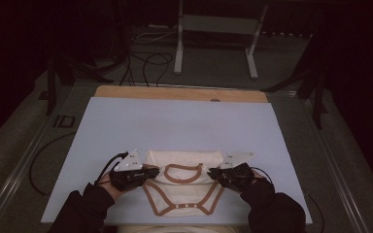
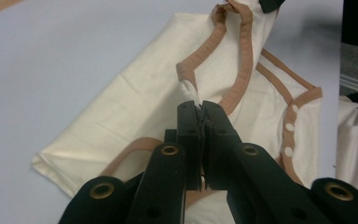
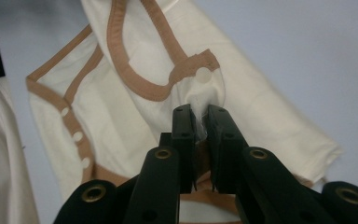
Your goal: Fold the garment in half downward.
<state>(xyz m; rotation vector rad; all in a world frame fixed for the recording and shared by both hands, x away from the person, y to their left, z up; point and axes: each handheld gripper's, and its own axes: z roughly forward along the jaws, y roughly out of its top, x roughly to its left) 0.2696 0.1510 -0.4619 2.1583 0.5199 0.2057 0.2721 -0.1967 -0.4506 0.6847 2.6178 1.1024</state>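
Bodysuit (image 1: 183, 182), cream with brown trim, partly folded, lying at the near edge of the pale worktop (image 1: 184, 121). Left gripper (image 2: 199, 108) and right gripper (image 3: 200, 116): jaws pressed together, each pinching a shoulder by the neckline. Judged step: lifting or folding. Keep both pinches level; move your hands together so the cloth stays taut.
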